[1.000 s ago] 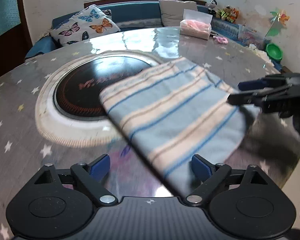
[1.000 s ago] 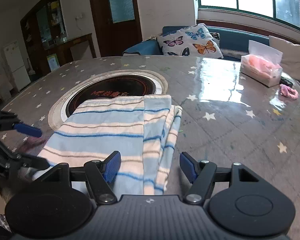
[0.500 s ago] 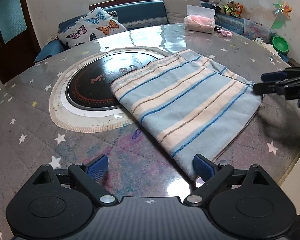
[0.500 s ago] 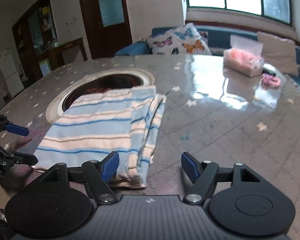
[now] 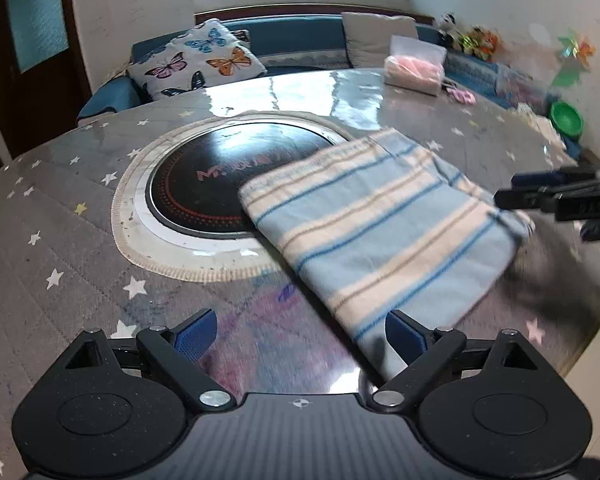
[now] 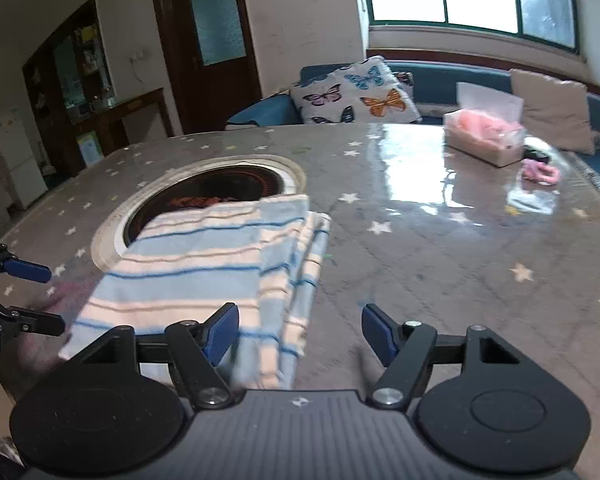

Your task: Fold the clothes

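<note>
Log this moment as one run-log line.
garment: striped cloth folded, flat on table, partly over round hob | left claw: open, empty | right claw: open, empty | fold: cloth released

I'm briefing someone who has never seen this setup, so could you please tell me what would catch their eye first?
The folded striped cloth stands out first, lying near the round table's front edge and partly covering the dark round cooktop set in its middle. Both claws hang open at the cloth's near corners, the left claw and right claw. A butterfly cushion brightens the sofa behind.
</note>
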The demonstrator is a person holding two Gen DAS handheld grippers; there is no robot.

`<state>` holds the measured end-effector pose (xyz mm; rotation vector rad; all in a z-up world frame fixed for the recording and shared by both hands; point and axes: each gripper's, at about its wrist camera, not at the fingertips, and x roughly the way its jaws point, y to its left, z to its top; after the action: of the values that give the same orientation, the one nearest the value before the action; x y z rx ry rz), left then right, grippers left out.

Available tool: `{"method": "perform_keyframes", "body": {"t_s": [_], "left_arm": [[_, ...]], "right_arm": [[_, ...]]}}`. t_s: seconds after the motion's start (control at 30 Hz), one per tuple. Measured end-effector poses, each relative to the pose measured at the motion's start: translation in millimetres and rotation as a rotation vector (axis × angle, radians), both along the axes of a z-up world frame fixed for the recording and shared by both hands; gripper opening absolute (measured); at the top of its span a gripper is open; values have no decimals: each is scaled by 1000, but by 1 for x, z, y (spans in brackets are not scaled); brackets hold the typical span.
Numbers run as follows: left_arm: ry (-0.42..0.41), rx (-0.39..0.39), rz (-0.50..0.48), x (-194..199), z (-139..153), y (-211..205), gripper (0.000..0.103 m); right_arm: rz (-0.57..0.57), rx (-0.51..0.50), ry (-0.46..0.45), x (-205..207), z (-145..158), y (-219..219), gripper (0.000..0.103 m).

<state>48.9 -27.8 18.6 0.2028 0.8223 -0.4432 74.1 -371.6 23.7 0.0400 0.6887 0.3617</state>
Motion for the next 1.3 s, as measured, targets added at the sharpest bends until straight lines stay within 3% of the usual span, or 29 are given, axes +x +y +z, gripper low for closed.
{"method": "perform_keyframes", "body": {"t_s": [0.33,0.5,0.57,0.63,0.8,0.87,1.1,1.3], "left_arm": [[74,-118,96,43,-5,-6,70],[142,-164,130,60,-13,-7,59],[159,-176,140,64,-15,-7,57],[158,-179,140,65,-16,-9,54],[164,-191,137,68,-16,-12,46],[174,-201,135,70,-17,-13,38],[189,-209,125,71,-17,-14,37],[185,-195,121,74,-17,-21,38]], "right_arm": [[-34,105,101,54,-15,12,54],[-46,105,144,68,-22,18,48],[-44,108,145,68,-24,20,44],[-41,124,154,68,-24,19,31],[-36,167,180,70,-25,18,23],[-41,176,180,70,-25,17,20],[-61,202,186,52,-24,9,15],[-82,220,196,37,-24,-1,19]]}}
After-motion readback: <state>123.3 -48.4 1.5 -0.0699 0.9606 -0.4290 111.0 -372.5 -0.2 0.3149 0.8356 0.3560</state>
